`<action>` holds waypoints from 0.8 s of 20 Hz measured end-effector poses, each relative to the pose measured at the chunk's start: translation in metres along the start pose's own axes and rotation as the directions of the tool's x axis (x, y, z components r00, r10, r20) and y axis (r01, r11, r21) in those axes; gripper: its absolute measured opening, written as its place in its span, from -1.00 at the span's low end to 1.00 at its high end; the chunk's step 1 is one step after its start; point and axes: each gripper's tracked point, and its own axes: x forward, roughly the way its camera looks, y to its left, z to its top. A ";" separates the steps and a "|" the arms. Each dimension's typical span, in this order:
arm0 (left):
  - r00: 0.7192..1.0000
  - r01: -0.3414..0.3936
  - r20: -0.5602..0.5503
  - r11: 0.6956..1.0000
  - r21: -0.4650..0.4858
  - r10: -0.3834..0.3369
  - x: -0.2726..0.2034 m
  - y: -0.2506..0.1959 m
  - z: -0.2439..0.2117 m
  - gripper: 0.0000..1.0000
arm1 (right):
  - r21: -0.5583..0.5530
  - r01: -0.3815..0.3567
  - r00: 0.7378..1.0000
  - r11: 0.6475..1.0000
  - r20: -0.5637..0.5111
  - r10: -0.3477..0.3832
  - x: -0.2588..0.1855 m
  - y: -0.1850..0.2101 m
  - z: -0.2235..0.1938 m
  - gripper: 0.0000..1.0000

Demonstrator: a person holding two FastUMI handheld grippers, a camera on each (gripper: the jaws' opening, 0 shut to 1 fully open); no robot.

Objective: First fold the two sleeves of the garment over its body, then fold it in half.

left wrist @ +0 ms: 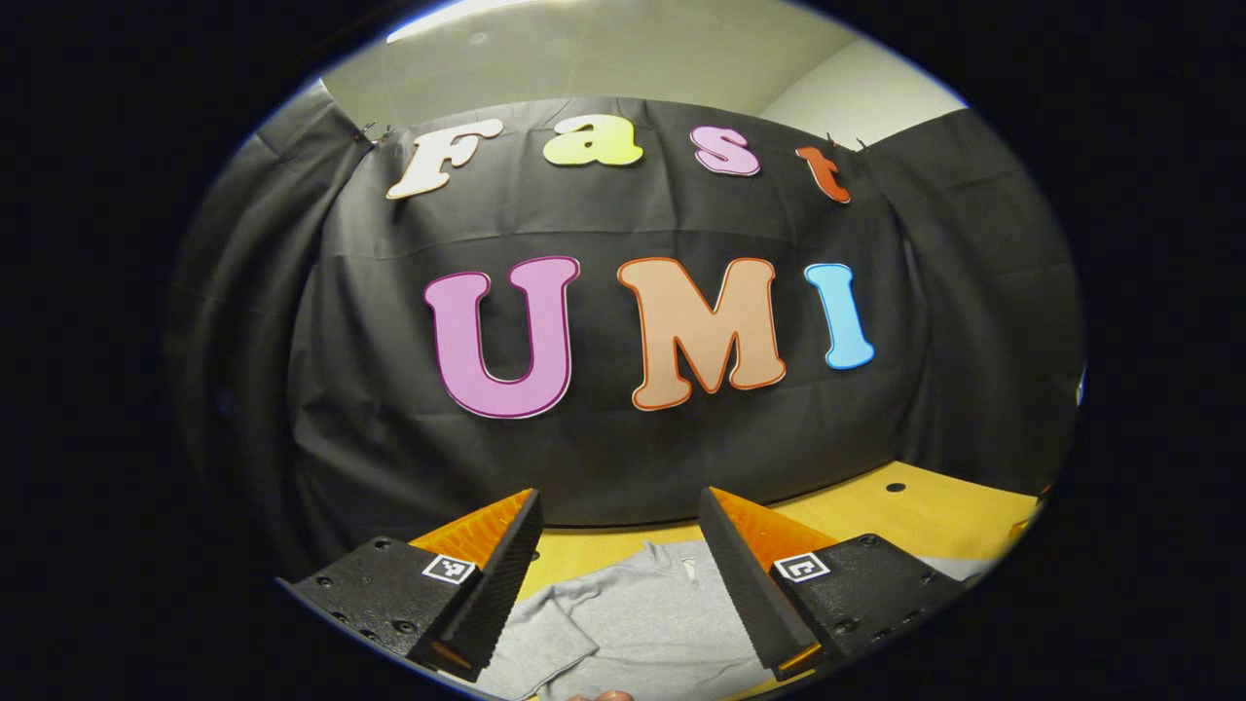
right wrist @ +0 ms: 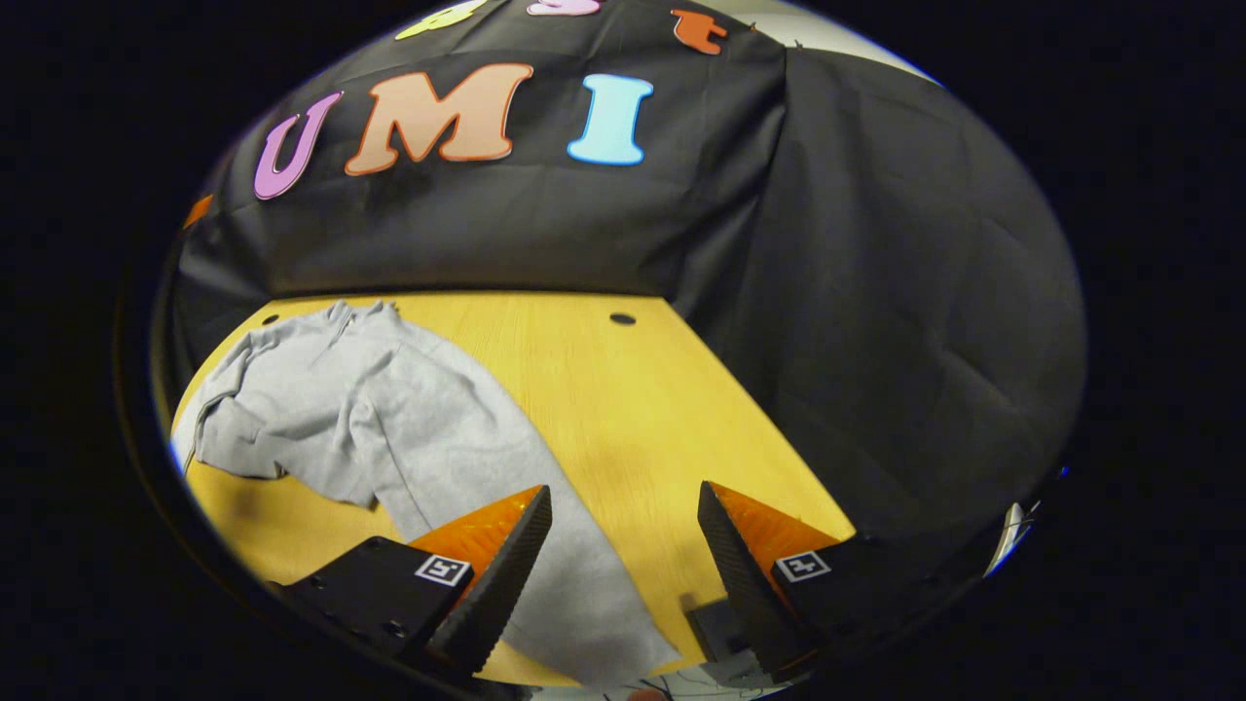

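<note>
In the left gripper view, the left gripper (left wrist: 620, 574) is held up, its fingers spread wide with nothing between them. Below them lies the garment (left wrist: 647, 623), a pale grey sweatshirt flat on the table (left wrist: 925, 511), which is yellow wood. Its collar (left wrist: 681, 557) sits at the far end, toward the wall, with what looks like a short zip running down from it, though it is too small here to be sure. One sleeve (left wrist: 540, 638) is folded in across the body, its edge making a clear diagonal line on the chest. The cloth is soft, slightly fuzzy, with few wrinkles. A dark hole (left wrist: 895, 487) shows in the tabletop to the right, near the wall.

In the right gripper view, the right gripper (right wrist: 623, 570) is also wide open and holds nothing. The garment (right wrist: 409, 428) lies left of centre on the table (right wrist: 633, 409), stretched from the collar (right wrist: 341, 316) near the back wall down to the hem, which passes under the near left finger (right wrist: 496, 574). The sleeve (right wrist: 253, 443) on the left side is doubled over the body, its cuff end bunched in a lump near the table's left edge. The other side of the garment runs as a long smooth strip toward the camera. The grey cloth is plain, unpatterned. A hole (right wrist: 622, 318) sits in the table near the back wall, well apart from the garment.
</note>
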 end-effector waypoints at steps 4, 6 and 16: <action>1.000 0.017 0.002 1.000 0.009 -0.017 0.001 -0.011 0.002 0.90 | 0.007 -0.051 0.992 0.999 -0.115 0.051 -0.002 0.004 -0.047 0.96; 1.000 0.026 0.001 0.999 0.021 -0.026 0.001 -0.016 0.002 0.90 | 0.024 -0.061 0.986 0.998 -0.157 0.064 -0.004 0.006 -0.067 0.96; 1.000 0.029 -0.013 0.999 0.035 -0.028 0.003 -0.027 0.001 0.90 | 0.079 -0.076 0.941 0.994 -0.325 0.098 0.003 0.008 -0.122 0.97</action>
